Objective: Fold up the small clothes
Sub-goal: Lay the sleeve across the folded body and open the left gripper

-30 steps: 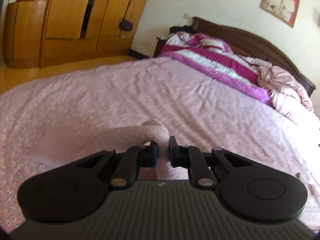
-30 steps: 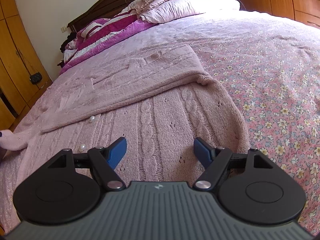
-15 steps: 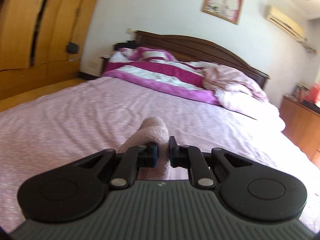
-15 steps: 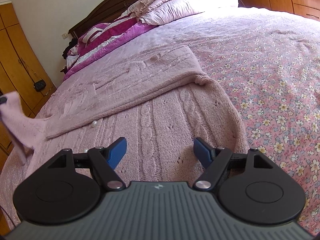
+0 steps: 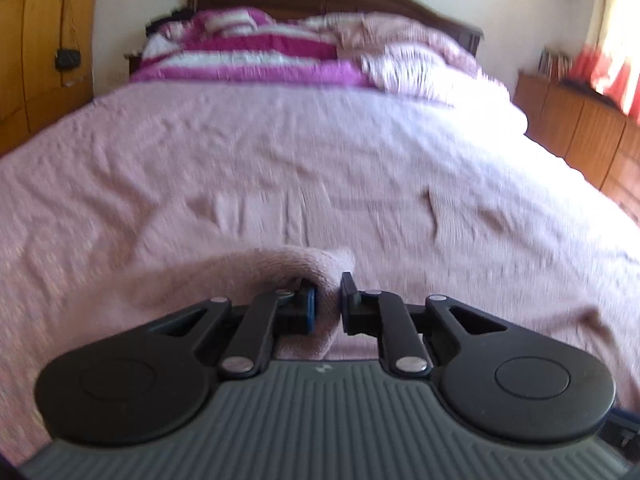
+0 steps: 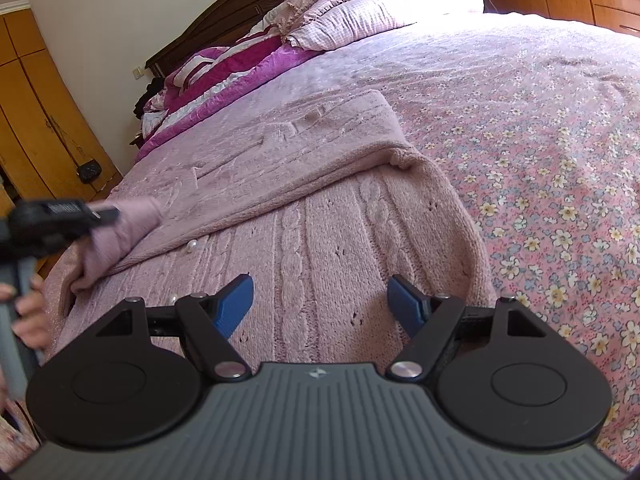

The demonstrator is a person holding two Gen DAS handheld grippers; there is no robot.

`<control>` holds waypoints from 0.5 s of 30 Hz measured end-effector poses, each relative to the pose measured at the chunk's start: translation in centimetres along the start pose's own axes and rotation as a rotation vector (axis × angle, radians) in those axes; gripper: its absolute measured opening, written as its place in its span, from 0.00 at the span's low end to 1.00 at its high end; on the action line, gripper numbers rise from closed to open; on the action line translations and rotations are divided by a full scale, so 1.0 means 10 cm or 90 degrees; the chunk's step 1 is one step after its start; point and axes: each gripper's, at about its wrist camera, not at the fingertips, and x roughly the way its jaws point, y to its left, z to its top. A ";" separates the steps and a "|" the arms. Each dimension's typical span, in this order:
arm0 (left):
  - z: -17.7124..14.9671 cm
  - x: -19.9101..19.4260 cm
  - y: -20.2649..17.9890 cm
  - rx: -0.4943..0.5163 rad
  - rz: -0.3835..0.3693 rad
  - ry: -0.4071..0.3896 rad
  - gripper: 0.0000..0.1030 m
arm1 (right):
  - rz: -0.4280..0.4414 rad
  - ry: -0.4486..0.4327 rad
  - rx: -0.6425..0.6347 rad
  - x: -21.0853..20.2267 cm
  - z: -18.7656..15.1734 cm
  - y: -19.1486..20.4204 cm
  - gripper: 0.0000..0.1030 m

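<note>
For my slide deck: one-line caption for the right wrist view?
Open right hand-held gripper above a pink cardigan on the bed; left hand-held gripper grips its sleeve.

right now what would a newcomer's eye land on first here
First, the pink knit sweater spread on the floral bedspread, one side already folded across. Next, the left gripper, shut on a sweater sleeve. The open right gripper hovers over the sweater's cabled front.
</note>
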 end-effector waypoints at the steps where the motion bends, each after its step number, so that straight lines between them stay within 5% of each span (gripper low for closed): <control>1: -0.05 0.03 0.00 0.004 -0.004 0.016 0.16 | 0.000 0.001 -0.001 0.00 0.00 0.01 0.77; 9: -0.24 -0.17 0.13 0.010 -0.011 0.073 0.48 | 0.019 0.031 -0.021 0.02 0.13 0.16 0.78; 15: -0.30 -0.47 0.29 0.025 0.037 0.071 0.49 | 0.077 0.054 -0.081 0.12 0.32 0.55 0.78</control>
